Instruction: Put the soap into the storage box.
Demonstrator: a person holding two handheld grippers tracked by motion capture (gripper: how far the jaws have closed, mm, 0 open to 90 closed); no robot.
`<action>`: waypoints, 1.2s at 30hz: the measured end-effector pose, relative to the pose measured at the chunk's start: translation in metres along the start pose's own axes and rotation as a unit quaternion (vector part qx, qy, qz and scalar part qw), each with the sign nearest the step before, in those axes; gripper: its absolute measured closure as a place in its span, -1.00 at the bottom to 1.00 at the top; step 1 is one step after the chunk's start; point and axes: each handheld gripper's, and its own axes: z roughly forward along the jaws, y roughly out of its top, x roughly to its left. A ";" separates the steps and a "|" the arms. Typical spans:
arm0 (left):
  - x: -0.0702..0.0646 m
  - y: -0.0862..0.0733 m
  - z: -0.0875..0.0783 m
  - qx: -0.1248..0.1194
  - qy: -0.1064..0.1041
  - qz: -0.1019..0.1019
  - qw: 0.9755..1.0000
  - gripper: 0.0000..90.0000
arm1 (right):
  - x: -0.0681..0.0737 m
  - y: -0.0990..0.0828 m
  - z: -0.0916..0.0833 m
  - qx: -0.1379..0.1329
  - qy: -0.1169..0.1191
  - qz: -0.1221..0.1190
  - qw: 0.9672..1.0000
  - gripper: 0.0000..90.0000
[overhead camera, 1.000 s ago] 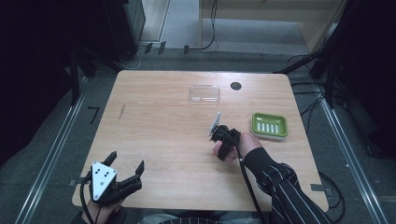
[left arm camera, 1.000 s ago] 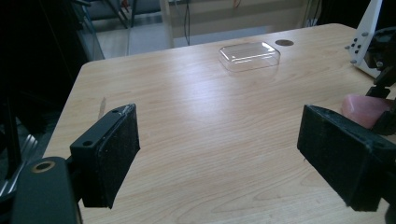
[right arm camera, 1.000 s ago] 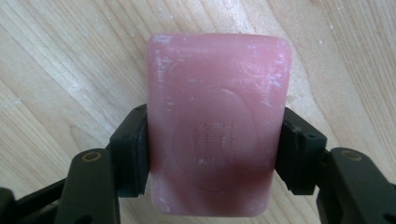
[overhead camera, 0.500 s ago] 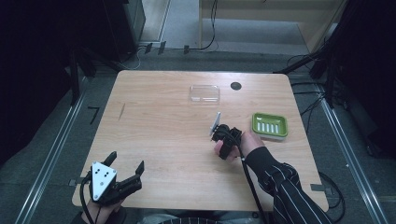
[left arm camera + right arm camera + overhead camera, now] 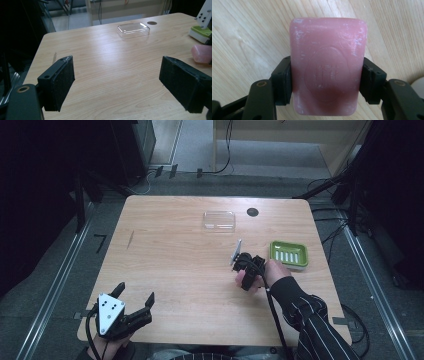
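1. The right tool [image 5: 325, 82] has its jaws clamped on the two long sides of a pink soap bar [image 5: 327, 65], flat face toward its camera (an embossed stamp shows on it).
2. In the high view the right tool [image 5: 246, 270] sits right of centre on the counter [image 5: 170, 250]. Over the last second it has edged slightly right, toward the green soap dish [image 5: 288, 254], which lies just beside it on the right.
3. That small shift suggests the bar is being carried to the dish; the placing itself is not yet done.
4. The left tool [image 5: 131, 312] rests at the near left corner, jaws spread wide and holding nothing, in the same spot as a second ago.
5. A clear plastic lid [image 5: 219, 220] lies far of centre, apart from the dish, probably for later.
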 end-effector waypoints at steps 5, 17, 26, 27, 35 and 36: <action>0.000 0.000 0.000 0.000 0.000 0.000 1.000 -0.70 | -0.004 -0.007 -0.003 0.001 -0.003 0.001 1.000 -0.14; 0.000 0.000 0.000 0.000 0.000 0.000 1.000 -0.70 | -0.013 -0.024 -0.005 0.014 -0.011 -0.012 1.000 -0.14; 0.000 0.000 0.000 0.000 0.000 0.000 1.000 -0.70 | -0.020 -0.034 -0.007 0.016 -0.014 -0.011 1.000 -0.14; 0.000 0.000 0.000 0.000 0.000 0.000 1.000 -0.70 | -0.021 -0.035 -0.007 0.016 -0.013 -0.013 1.000 -0.14; 0.001 0.000 0.000 0.000 0.000 0.000 1.000 -0.70 | -0.029 -0.045 -0.009 0.025 -0.013 -0.020 0.999 -0.14; 0.001 0.000 0.000 0.000 0.000 -0.001 1.000 -0.70 | -0.029 -0.046 -0.009 0.025 -0.013 -0.022 0.999 -0.14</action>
